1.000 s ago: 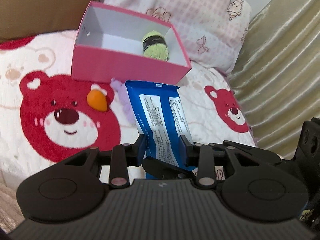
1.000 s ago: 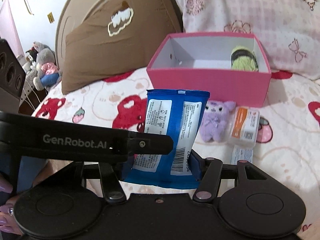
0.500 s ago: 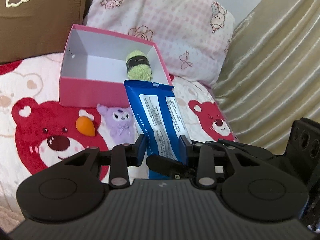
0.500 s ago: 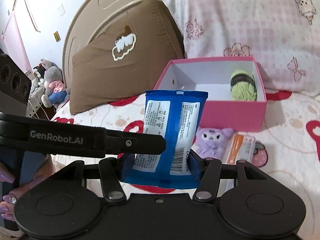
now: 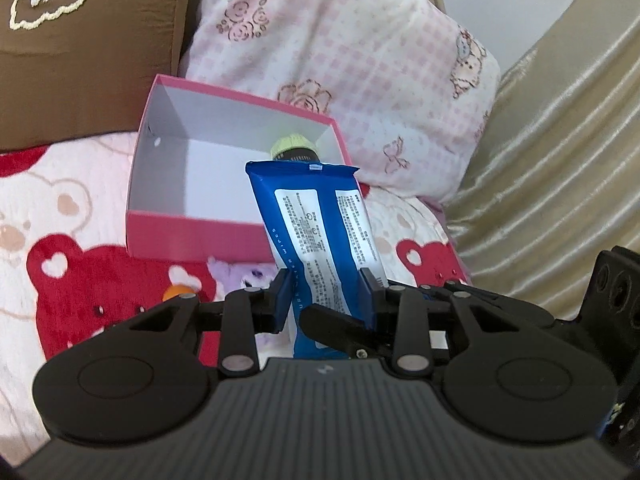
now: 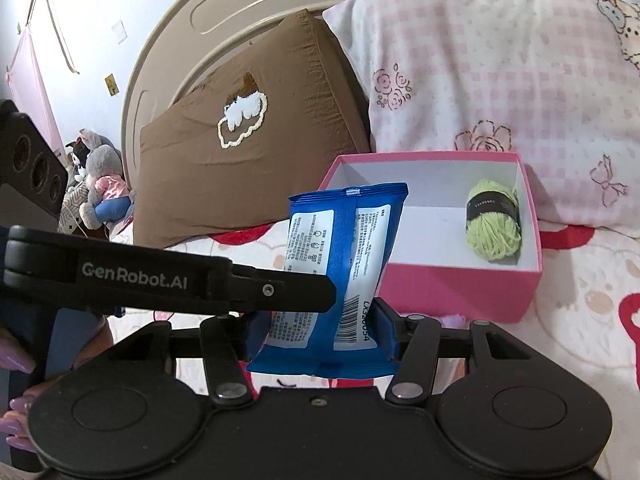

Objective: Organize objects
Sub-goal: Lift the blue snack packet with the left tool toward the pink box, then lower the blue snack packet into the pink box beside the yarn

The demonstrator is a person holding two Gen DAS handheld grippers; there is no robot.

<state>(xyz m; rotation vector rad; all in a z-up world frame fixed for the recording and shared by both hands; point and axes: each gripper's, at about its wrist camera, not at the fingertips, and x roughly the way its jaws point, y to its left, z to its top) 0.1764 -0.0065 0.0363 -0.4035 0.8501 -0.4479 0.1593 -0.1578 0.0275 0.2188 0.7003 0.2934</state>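
A blue wipes packet stands upright, held at its lower end by both grippers. My left gripper is shut on it; my right gripper is shut on it too. The packet is held above the bed, in front of an open pink box. A green yarn ball lies in the box's right end; in the left wrist view the yarn ball peeks over the packet's top.
A purple plush toy and an orange sponge lie on the bear-print bedspread before the box, partly hidden. A brown pillow and a pink checked pillow lean behind the box. A gold curtain hangs right.
Both grippers have lifted the blue packet higher and brought it closer to the pink box. The plush toy and orange sponge have dropped behind the grippers.
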